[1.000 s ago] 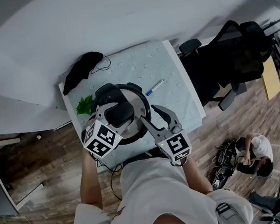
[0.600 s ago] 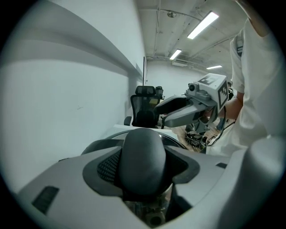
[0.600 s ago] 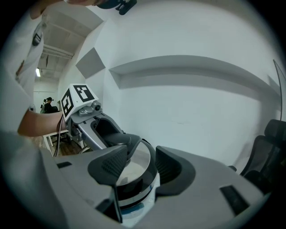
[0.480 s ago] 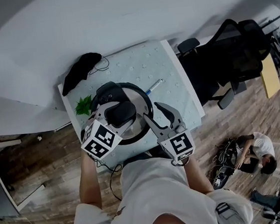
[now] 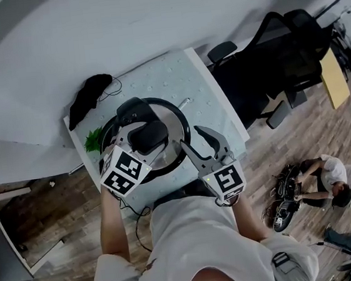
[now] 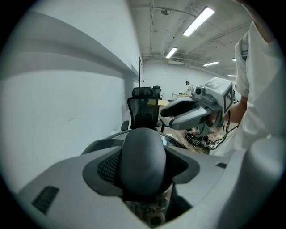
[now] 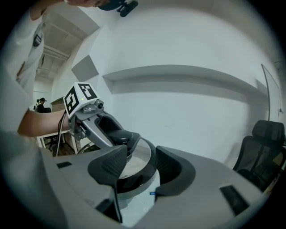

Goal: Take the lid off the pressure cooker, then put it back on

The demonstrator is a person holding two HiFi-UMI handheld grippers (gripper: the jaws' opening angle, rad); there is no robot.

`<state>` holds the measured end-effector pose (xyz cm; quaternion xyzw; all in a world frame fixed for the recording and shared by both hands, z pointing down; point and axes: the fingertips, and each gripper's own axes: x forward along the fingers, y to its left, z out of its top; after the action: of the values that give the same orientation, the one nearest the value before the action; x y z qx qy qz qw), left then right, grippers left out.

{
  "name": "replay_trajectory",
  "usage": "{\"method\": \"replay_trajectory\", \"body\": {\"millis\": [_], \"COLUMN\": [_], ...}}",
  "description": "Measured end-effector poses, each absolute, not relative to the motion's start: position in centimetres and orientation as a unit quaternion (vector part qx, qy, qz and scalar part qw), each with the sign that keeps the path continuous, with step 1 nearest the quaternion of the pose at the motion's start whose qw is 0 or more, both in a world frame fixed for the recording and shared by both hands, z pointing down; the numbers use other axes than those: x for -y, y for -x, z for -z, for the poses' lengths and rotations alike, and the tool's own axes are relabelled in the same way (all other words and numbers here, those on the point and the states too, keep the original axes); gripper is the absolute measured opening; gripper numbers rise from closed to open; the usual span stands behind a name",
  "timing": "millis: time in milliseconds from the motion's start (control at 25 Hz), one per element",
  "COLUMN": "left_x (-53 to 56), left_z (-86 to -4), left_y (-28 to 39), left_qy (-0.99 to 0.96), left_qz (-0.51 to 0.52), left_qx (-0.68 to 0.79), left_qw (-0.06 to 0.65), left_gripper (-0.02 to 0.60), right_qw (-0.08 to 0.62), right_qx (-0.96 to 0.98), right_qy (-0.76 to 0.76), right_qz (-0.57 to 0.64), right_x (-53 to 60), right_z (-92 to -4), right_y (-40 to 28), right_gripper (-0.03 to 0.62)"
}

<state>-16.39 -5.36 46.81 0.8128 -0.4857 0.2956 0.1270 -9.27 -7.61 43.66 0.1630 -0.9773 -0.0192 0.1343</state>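
The pressure cooker lid (image 5: 164,120) is a silver disc with a black rim and a black handle (image 5: 148,136). My left gripper (image 5: 138,136) is shut on that handle and holds the lid up, slightly tilted. In the left gripper view the rounded handle (image 6: 143,163) fills the space between the jaws. The cooker pot is mostly hidden beneath the lid. Just right of the lid's rim my right gripper (image 5: 195,142) stands open with nothing between its fingers. In the right gripper view the lid (image 7: 139,162) shows beyond the jaws, apart from them.
The cooker stands on a pale dotted table (image 5: 171,77). A black cloth (image 5: 88,95) lies at the table's far left, a green sprig (image 5: 92,140) left of the cooker, a pen (image 5: 184,102) to its right. A black office chair (image 5: 267,63) stands right of the table. A person (image 5: 323,178) sits on the floor.
The lid has come up with my left gripper and looks larger and nearer in the head view. My right gripper has moved along beside it, still open.
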Motion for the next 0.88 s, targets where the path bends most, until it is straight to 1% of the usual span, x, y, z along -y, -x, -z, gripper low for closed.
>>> {"method": "replay_trajectory", "body": {"millis": [880], "left_x": [15.6], "left_z": [-48.7], "left_y": [2.6], "left_qy": [-0.853], "left_qz": [-0.304], "left_qx": [0.406], "left_qw": [0.119], "left_gripper": [0.275], "right_qw": [0.136], "right_qx": [0.945], "right_qy": [-0.297], "right_qz": [-0.006], "right_x": [15.6], "right_z": [-44.8], "right_y": [-4.8], "right_gripper": [0.202]}}
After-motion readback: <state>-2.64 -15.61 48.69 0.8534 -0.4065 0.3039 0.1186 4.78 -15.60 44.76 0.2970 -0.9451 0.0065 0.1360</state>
